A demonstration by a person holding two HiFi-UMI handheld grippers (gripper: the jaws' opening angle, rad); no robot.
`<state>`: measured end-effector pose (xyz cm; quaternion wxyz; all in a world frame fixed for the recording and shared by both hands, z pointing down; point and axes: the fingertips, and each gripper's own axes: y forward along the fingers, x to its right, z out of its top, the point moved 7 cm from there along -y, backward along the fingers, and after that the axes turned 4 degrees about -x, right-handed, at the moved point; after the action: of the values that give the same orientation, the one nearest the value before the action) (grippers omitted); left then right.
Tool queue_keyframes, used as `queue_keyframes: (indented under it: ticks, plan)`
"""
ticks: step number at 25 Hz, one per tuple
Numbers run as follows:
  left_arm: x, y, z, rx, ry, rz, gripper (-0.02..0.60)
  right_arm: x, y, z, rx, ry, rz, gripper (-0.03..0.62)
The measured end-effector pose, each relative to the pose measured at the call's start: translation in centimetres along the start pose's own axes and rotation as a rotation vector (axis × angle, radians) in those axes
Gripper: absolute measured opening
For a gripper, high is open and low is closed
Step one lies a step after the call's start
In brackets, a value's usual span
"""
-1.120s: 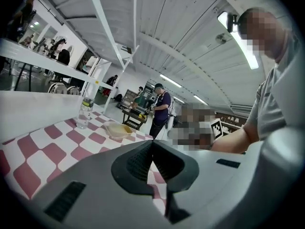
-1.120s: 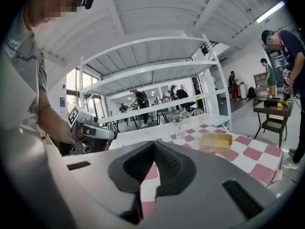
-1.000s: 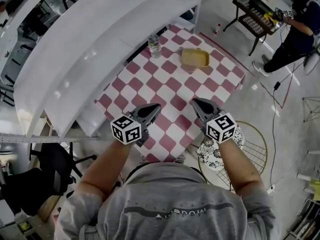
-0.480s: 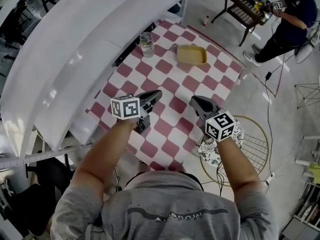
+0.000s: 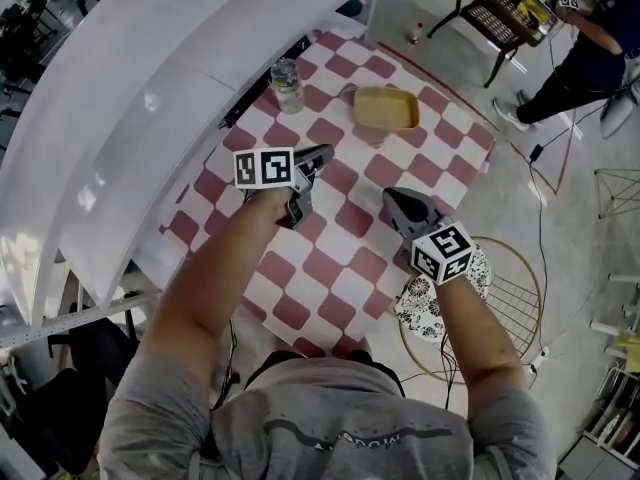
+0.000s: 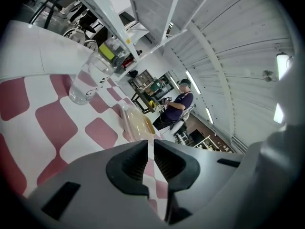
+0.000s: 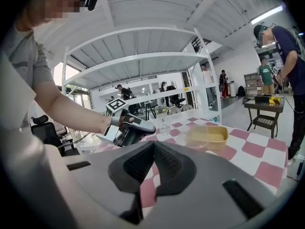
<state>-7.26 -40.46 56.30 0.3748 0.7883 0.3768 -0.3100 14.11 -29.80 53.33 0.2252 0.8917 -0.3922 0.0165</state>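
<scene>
My left gripper [image 5: 322, 152] hovers over the red-and-white checked table [image 5: 340, 260], its jaws all but closed with nothing between them. It points toward a clear plastic bottle [image 5: 286, 84] and a shallow yellow container [image 5: 386, 109] at the far end. In the left gripper view the left gripper [image 6: 151, 145] has the bottle [image 6: 90, 80] ahead to the left and the container [image 6: 136, 125] just beyond its tips. My right gripper [image 5: 389, 195] is shut and empty over the table's right side. The right gripper view shows the right gripper [image 7: 153, 147] with the left gripper [image 7: 128, 127], bottle [image 7: 165, 125] and container [image 7: 208, 136] beyond.
A white shelf unit [image 5: 150, 88] runs along the table's left side. A round wire stool with a patterned cushion [image 5: 428, 306] stands by the table's right edge. A person [image 5: 590, 43] stands at a dark cart [image 5: 500, 8] at the far right.
My left gripper has moved forward over the table toward the bottle and the yellow container. The right gripper has barely shifted.
</scene>
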Motion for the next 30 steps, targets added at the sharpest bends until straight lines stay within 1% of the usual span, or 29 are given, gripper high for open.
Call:
queue_keyframes:
  ticks: [1, 4, 6, 9, 12, 14, 19, 25, 29, 30]
  plan:
    - [-0.5, 0.7, 0.4, -0.006, -0.016, 0.004, 0.033, 0.2, 0.2, -0.1, -0.001, -0.002, 0.002, 0.025]
    - [-1.7, 2.9, 1.3, -0.03, -0.048, 0.017, 0.118, 0.8, 0.6, -0.4, 0.0, 0.001, 0.006, 0.025]
    - [-2.4, 4.2, 1.9, -0.033, -0.076, 0.026, 0.147, 1.1, 0.7, -0.6, 0.003, 0.005, 0.008, 0.025]
    - [-3.4, 5.9, 2.7, -0.028, -0.115, 0.038, 0.169, 1.7, 1.0, -1.0, 0.005, 0.013, 0.009, 0.025]
    - [-4.1, 7.2, 2.9, -0.038, -0.12, 0.061, 0.193, 2.3, 1.1, -1.5, 0.008, 0.026, 0.009, 0.025]
    - [-4.6, 7.8, 3.0, -0.042, -0.138, 0.069, 0.206, 2.6, 1.1, -1.7, 0.013, 0.035, 0.009, 0.025]
    - [-5.3, 8.9, 3.4, -0.027, -0.194, 0.052, 0.215, 2.8, 1.3, -1.7, 0.023, 0.046, 0.015, 0.025]
    - [-5.5, 10.1, 3.4, -0.051, -0.2, 0.061, 0.215, 3.2, 1.3, -1.6, 0.029, 0.05, 0.015, 0.025]
    - [-5.8, 11.0, 2.9, -0.071, -0.229, 0.066, 0.215, 3.4, 1.4, -1.9, 0.026, 0.058, 0.014, 0.025]
    - [-5.8, 11.0, 2.8, -0.071, -0.232, 0.071, 0.203, 3.4, 1.4, -2.0, 0.025, 0.06, 0.014, 0.025]
